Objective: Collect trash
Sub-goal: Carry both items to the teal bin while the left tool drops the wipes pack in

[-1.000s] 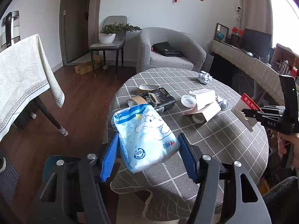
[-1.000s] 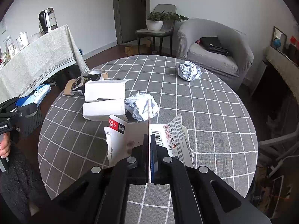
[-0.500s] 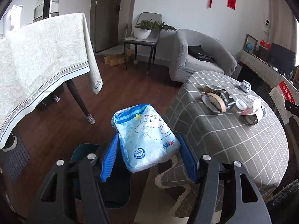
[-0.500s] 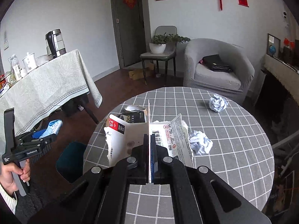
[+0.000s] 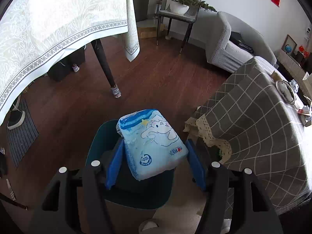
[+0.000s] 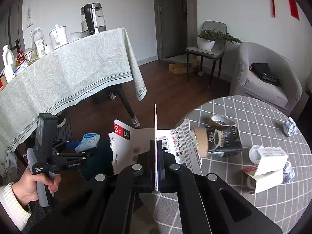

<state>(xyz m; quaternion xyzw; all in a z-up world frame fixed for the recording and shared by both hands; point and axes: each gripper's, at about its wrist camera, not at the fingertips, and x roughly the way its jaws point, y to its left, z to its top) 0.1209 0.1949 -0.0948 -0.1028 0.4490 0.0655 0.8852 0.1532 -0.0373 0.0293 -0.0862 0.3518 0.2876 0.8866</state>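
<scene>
Since the earlier frame, we note the left gripper has swung off the round table; it clamps the tissue pack above the dark bin. The right gripper, at 3 o'clock, pinches torn packaging. Risk: the pack overhangs toward 12 o'clock and may miss on release.

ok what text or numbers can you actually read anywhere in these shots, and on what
"100": round badge on the blue tissue pack held over the dark bin.
"64": red corner of the torn card package in the right gripper.
"GenRobot.AI": arm of the left gripper.
"Data Acquisition System": its handle.
Too small or blurred: pack's brand, package's fine print and barcode, white box label, wall hangings.
</scene>
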